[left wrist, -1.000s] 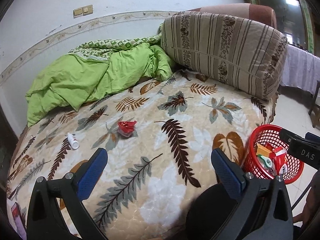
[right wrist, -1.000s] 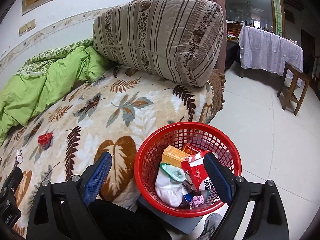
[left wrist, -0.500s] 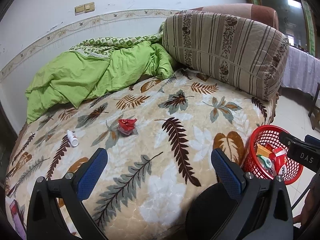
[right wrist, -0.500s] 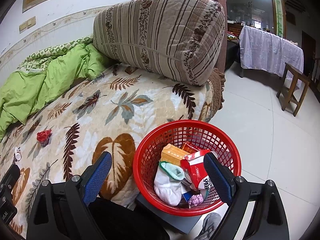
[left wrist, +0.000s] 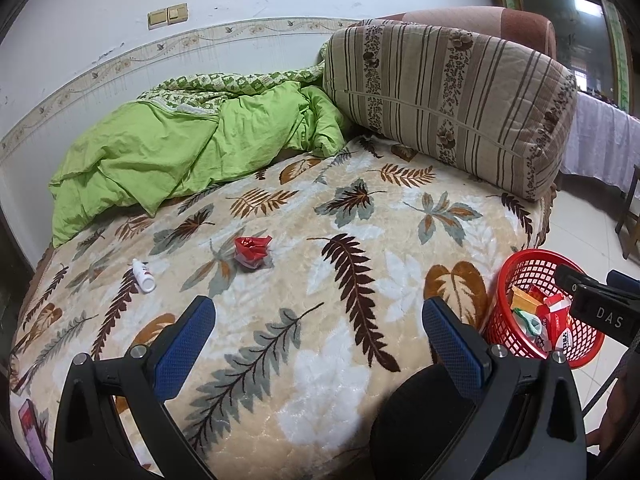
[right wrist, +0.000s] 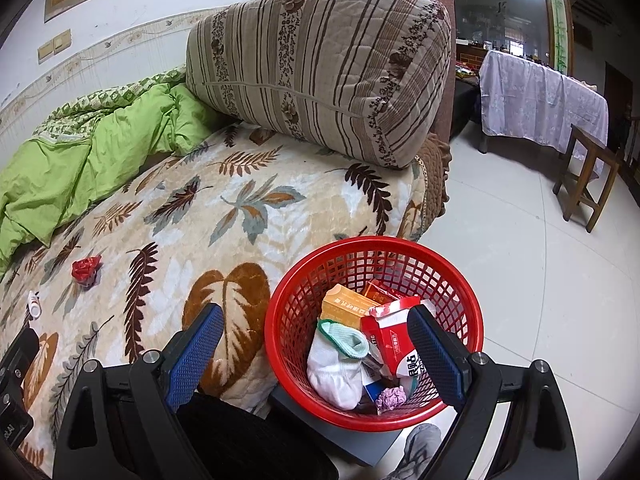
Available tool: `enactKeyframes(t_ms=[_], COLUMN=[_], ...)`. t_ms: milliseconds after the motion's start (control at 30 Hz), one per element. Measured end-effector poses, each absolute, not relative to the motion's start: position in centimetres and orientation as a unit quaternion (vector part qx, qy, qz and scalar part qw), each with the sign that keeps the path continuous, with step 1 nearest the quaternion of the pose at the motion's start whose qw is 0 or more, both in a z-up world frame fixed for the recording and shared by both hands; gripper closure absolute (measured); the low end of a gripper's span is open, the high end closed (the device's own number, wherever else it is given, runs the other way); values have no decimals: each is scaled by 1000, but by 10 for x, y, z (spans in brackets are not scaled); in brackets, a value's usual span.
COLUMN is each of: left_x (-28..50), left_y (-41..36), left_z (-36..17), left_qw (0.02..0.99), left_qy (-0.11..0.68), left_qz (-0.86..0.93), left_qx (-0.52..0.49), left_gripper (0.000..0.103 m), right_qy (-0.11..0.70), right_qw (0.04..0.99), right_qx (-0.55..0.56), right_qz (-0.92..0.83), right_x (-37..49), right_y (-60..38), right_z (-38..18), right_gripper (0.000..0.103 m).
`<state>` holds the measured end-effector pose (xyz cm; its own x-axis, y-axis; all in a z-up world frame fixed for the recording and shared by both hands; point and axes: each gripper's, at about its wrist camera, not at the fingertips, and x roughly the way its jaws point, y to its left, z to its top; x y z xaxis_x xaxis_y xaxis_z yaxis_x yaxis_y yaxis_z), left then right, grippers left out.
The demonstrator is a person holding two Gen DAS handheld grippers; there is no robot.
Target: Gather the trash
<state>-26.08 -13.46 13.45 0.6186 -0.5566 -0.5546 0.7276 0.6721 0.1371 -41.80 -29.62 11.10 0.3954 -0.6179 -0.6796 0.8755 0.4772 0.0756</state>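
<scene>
- Pink-and-red flat item (left wrist: 30, 426): at the bed's near left edge, only partly in view; what it is cannot be told.
- Small white bottle (left wrist: 143, 275): lies on its side on the leaf-print blanket (left wrist: 320, 360), ahead and left of the left gripper; its long axis runs from far-left to near-right.
- Left gripper (left wrist: 318, 338): jaws wide apart, holding nothing, poised over the blanket's near part.
- Crumpled red wrapper (left wrist: 251, 251): on the blanket right of the bottle, apart from it, ahead and slightly left of the left gripper's centre line. Judged the nearest loose trash; the left gripper is much the nearer of the two.
- Green quilt (left wrist: 180, 152) and striped pillow (left wrist: 448, 112): at the bed's far side, well apart from the trash.
- Right gripper (right wrist: 316, 334): jaws spread, empty, hanging over the basket.
- Red basket (right wrist: 460, 280): beside the bed's right edge, holding a white sock (right wrist: 336, 364), cartons and crumpled paper.
</scene>
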Motion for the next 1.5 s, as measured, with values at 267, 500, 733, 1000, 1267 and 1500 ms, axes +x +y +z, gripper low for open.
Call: enactKeyframes(t_ms=[267, 500, 733, 1000, 1267, 1500], left_x=[-260, -260, -260, -259, -260, -250], left_y=[-134, -134, -134, -134, -134, -124], left_z=[135, 135, 135, 136, 130, 125], left_qw=[882, 882, 882, 881, 882, 885], left_qy=[241, 241, 242, 243, 249, 268], left_qz=[-364, -364, -364, -365, -362, -347], left_qx=[178, 178, 178, 177, 173, 157], left_gripper=[0, 0, 0, 0, 0, 0], right_qy=[299, 300, 300, 299, 301, 303], right_qw=[806, 807, 807, 808, 812, 825], right_qx=[218, 217, 217, 216, 211, 199], right_qz=[-461, -460, -460, -460, -453, -434], right_x=[-418, -416, -416, -416, -408, -389], right_y=[-296, -296, -296, -295, -295, -295], right_z=[111, 109, 110, 110, 111, 113], right_gripper=[9, 9, 9, 9, 9, 9])
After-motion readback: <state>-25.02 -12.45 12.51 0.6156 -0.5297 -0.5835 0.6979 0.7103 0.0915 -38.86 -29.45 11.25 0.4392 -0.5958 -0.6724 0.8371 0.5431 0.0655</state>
